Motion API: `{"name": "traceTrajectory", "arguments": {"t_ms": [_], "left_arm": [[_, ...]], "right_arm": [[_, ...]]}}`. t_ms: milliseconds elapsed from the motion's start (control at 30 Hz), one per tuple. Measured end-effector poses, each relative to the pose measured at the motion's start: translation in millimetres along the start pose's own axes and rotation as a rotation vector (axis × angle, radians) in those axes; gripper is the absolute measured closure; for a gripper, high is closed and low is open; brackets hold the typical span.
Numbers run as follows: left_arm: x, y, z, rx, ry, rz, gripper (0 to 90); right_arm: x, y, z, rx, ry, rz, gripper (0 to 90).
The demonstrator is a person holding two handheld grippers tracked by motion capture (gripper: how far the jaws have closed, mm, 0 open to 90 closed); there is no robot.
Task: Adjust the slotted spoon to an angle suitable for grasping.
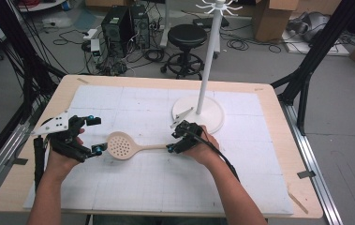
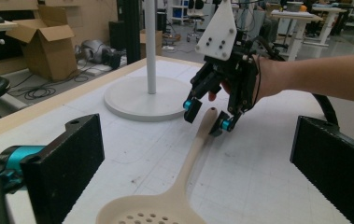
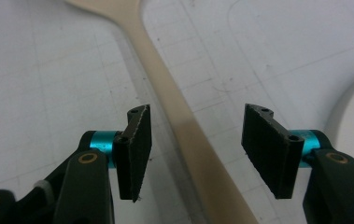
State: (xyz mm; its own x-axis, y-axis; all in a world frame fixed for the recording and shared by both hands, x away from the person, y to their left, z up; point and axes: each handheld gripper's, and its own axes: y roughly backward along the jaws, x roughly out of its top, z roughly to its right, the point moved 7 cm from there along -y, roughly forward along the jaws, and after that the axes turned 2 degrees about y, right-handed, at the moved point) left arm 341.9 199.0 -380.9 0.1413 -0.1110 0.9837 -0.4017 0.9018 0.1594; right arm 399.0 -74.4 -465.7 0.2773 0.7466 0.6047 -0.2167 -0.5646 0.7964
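Note:
A beige slotted spoon (image 1: 119, 145) lies flat on the white gridded mat (image 1: 250, 159), its handle pointing right. My right gripper (image 1: 171, 140) is lowered over the handle's end, jaws astride it. In the right gripper view the handle (image 3: 188, 135) runs between the two pads with a gap on each side, so this gripper (image 3: 202, 149) is open. The left gripper view shows the same gripper (image 2: 207, 116) straddling the handle tip (image 2: 209, 114). My left gripper (image 1: 97, 135) stands wide open just left of the spoon's perforated head (image 2: 151, 212).
A white pole stand (image 1: 208, 70) with a round base (image 1: 215, 119) stands right behind my right gripper. The mat covers most of the wooden table (image 1: 34, 154). A stool (image 1: 187, 37), computers and cables sit on the floor beyond.

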Motion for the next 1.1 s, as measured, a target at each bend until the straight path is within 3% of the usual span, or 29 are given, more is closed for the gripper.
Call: {"name": "traceTrajectory", "arguments": {"t_ms": [100,233,467,700,833,933,1100], "left_arm": [[1.0,1.0,-0.5,0.001,-0.002,0.007,3.4],[0.7,1.1,-1.0,0.002,0.001,0.007,3.4],[-0.1,-1.2,-0.3,-0.002,-0.003,0.000,3.4],[1.9,1.2,0.0,0.002,-0.003,0.009,3.4],[2.5,1.9,0.8,0.002,-0.006,0.011,3.4],[3.3,2.5,0.5,0.003,-0.006,0.014,3.4],[3.9,4.2,0.2,0.005,-0.006,0.016,3.4]], "right_arm": [[-0.7,-9.3,-0.4,0.010,0.017,-0.033,45.8],[-4.5,-18.1,1.3,0.015,-0.003,-0.084,53.5],[-4.9,-19.8,-0.5,0.015,0.018,-0.099,60.8],[-6.8,-16.8,-8.3,0.067,0.059,-0.111,67.5],[-7.7,-15.0,-16.9,0.087,0.059,-0.127,71.8],[-9.2,-13.6,-23.4,0.100,0.040,-0.129,73.7],[-19.2,-7.2,-28.3,0.115,-0.059,-0.093,74.0]]}}
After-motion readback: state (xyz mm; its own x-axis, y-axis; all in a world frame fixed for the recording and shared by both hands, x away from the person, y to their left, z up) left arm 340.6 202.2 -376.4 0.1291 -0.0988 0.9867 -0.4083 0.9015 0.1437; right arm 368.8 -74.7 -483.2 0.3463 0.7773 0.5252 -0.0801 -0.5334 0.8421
